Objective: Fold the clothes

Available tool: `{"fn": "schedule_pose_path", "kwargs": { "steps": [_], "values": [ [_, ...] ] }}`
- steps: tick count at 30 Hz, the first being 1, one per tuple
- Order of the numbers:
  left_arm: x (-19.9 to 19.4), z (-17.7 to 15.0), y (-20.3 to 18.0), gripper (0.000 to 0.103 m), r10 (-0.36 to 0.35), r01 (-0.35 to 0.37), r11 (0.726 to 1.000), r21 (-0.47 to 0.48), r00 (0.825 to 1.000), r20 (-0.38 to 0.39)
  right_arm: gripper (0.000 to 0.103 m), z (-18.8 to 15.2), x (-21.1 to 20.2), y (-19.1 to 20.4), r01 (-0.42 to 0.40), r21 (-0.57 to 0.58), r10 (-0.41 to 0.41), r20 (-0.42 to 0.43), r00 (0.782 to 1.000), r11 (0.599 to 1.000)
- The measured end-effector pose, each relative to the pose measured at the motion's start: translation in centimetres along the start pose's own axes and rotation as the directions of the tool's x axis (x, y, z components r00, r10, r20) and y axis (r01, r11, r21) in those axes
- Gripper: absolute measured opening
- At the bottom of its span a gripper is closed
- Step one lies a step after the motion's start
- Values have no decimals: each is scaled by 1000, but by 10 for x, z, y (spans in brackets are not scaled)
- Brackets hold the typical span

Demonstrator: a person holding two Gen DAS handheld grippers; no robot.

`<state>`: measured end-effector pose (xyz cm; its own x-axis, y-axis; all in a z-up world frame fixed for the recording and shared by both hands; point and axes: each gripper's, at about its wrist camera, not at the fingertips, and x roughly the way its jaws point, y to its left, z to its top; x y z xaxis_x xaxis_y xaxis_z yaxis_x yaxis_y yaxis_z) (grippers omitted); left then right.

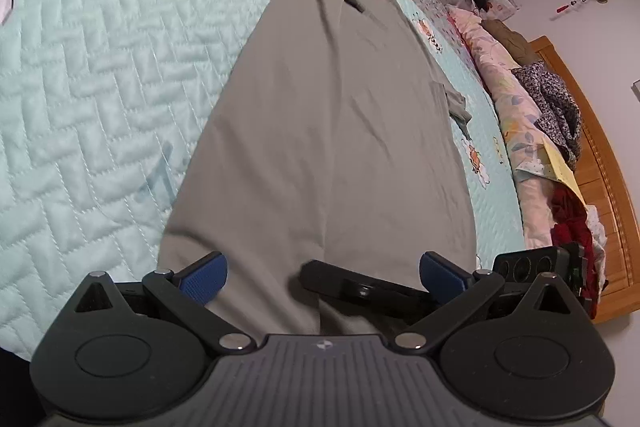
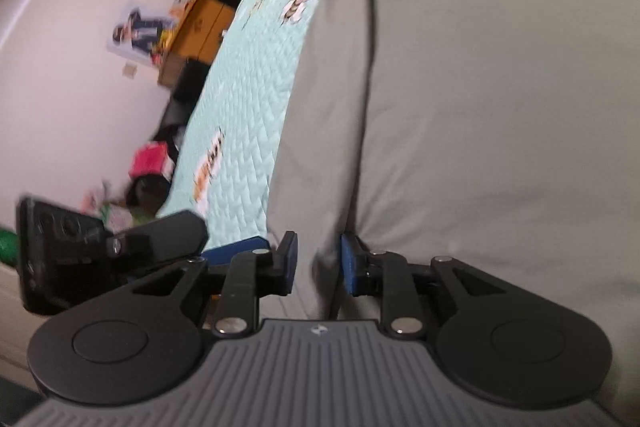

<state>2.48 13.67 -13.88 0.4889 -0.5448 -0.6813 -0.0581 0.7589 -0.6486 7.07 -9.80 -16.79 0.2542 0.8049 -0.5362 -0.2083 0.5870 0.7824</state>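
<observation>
Cloth is the risk at this moment: the grey T-shirt (image 1: 332, 131) lies lengthwise on the bed's quilted coverlet (image 1: 88, 75), its hem nearest both tools, and the fold line running up its middle could slip apart if the hem is let go unevenly. The right gripper (image 2: 318, 263) has its fingers (image 2: 289, 261) set narrow, a small gap between the blue pads with a ridge of the shirt's hem running through it; I cannot tell whether the pads still bite. If they let go while that hand drifts sideways, the doubled layer may slide off its partner and leave a skewed edge. The left gripper (image 1: 323, 277) has its fingers (image 1: 205, 277) spread wide over the hem, holding nothing, so nothing pins the shirt on that side.

Thin, limp jersey, the shirt shows soft creases and a rumpled sleeve (image 1: 458, 107) sticking out toward the headboard (image 1: 600, 163), which could bunch under a later fold. The coverlet is pale green, slick-looking, stitched in herringbone with bee patches; such a surface gives little grip. The blue pads are ribbed rubber.
</observation>
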Motion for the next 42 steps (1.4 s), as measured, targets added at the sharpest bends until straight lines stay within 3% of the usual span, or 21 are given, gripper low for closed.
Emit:
{"fn": "schedule_pose_path", "kwargs": {
  "steps": [1, 2, 5, 7, 11, 15, 21, 22, 25, 28, 33, 38, 39, 40, 41, 42],
  "values": [
    [1, -1, -1, 102, 6, -6, 1000, 5, 1000, -2, 5, 0, 0, 2, 15, -13, -15, 4, 1000, 1000],
    [2, -2, -1, 102, 9, -9, 1000, 8, 1000, -4, 3, -1, -2, 3, 27, -23, -27, 14, 1000, 999],
    [5, -4, 0, 102, 9, -9, 1000, 8, 1000, -11, 3, -4, -10, 2, 72, -47, -69, 66, 995, 996],
    [6, -5, 1, 102, 16, -16, 1000, 14, 1000, -16, 3, -4, -7, -1, 67, -66, -63, 56, 996, 996],
    [3, -4, 1, 102, 18, -18, 1000, 21, 1000, -19, 5, 0, -11, -20, -11, 46, 11, 4, 1000, 999],
    [-2, 0, -5, 102, 15, -14, 999, 43, 1000, -16, 13, 12, -33, -20, 10, 53, -14, 73, 997, 999],
    [5, 22, -36, 102, 33, -40, 989, 141, 998, 54, 34, 74, -34, -19, 38, 37, -46, 247, 968, 999],
    [11, 26, -37, 102, 42, -51, 989, 140, 997, 68, 38, 86, -29, -20, 38, 39, -48, 271, 961, 999],
    [26, 35, -27, 102, 45, -52, 995, 86, 996, 79, 39, 123, -12, -25, 75, 23, -78, 314, 946, 997],
    [41, 39, -9, 102, 35, -36, 999, 6, 997, 73, 39, 156, 7, -27, 140, 0, -132, 324, 937, 990],
    [42, 40, -8, 102, 39, -41, 998, 37, 998, 45, 39, 203, 43, -32, 212, -42, -189, 311, 931, 976],
    [38, 57, -24, 102, 78, -79, 994, 75, 997, 17, 38, 230, 72, -40, 177, -36, -161, 266, 950, 984],
    [38, 63, -30, 102, 84, -86, 992, 92, 996, 28, 37, 233, 76, -38, 193, -58, -172, 257, 951, 979],
    [39, 72, -37, 102, 88, -93, 989, 115, 995, 49, 26, 236, 79, -35, 220, -93, -191, 250, 949, 971],
    [40, 81, -44, 102, 90, -99, 986, 137, 993, 69, 7, 238, 79, -33, 244, -121, -209, 245, 947, 962],
    [42, 89, -51, 102, 93, -106, 982, 159, 992, 90, 0, 240, 79, -31, 267, -149, -227, 241, 944, 952]
  ]
}}
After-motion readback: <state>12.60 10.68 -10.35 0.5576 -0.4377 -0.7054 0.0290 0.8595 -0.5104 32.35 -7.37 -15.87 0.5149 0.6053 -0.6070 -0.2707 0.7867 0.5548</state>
